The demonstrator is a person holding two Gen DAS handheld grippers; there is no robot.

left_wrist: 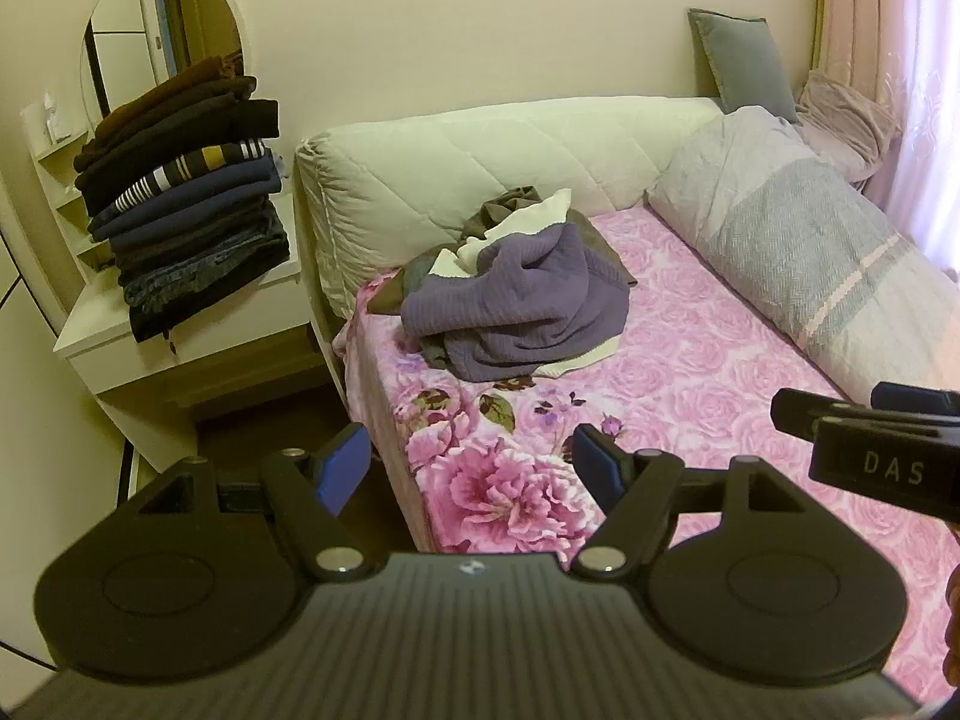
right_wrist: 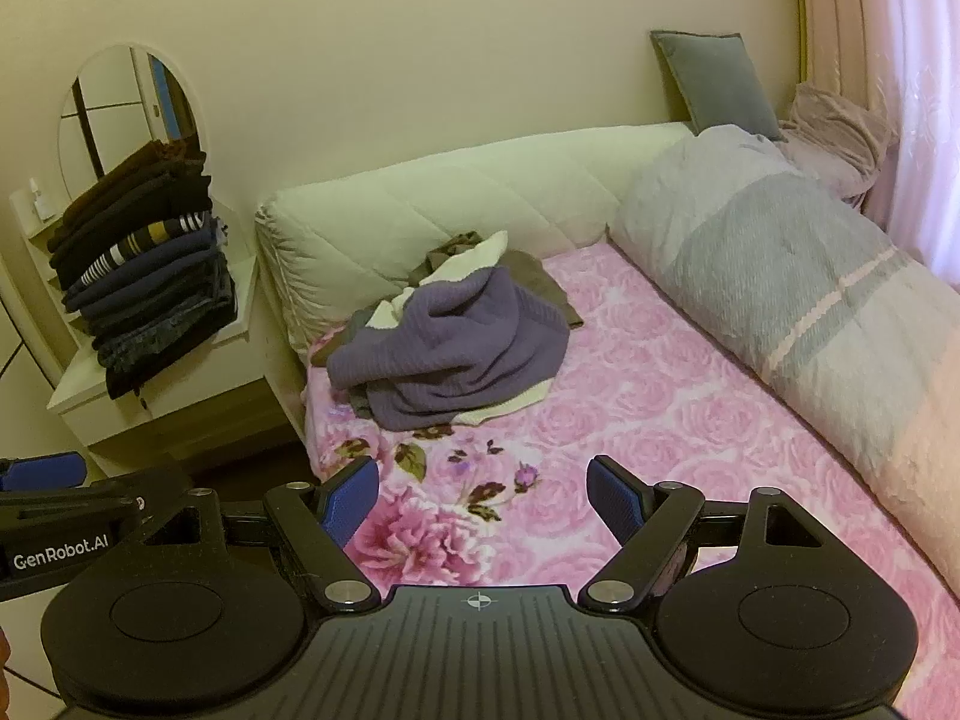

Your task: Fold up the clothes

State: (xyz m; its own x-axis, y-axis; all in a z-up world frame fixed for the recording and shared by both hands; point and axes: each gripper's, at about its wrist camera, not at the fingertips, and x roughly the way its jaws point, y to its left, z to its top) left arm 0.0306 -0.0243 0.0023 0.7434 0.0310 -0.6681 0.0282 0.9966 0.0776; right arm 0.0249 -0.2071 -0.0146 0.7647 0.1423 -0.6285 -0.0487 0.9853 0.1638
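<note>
- Far to the left of both tongs, a stack of folded dark clothes (left_wrist: 186,204) sits on a white dresser (left_wrist: 180,336), with an oval mirror (left_wrist: 162,30) on the wall behind it.
- The left gripper (left_wrist: 471,468) hangs released, its blue pads (left_wrist: 345,468) wide apart with nothing between them, above the near corner of the bed.
- Ahead of both tongs and a little to their left, well apart from them, the pile of unfolded clothes (left_wrist: 516,300) lies on the pink floral bedspread (left_wrist: 690,360); a purple knit (right_wrist: 450,348) lies on top, with cream and brown pieces beneath, though how many garments there are is hard to tell.
- Behind the pile runs the cream quilted headboard (left_wrist: 480,156).
- The right gripper (right_wrist: 483,501) is likewise spread and empty, just beside the left one, over the bedspread.
- To the right of the tongs a rolled grey duvet (right_wrist: 780,276) lies along the bed's far side, with a grey cushion (right_wrist: 714,78) against the wall beyond it.
</note>
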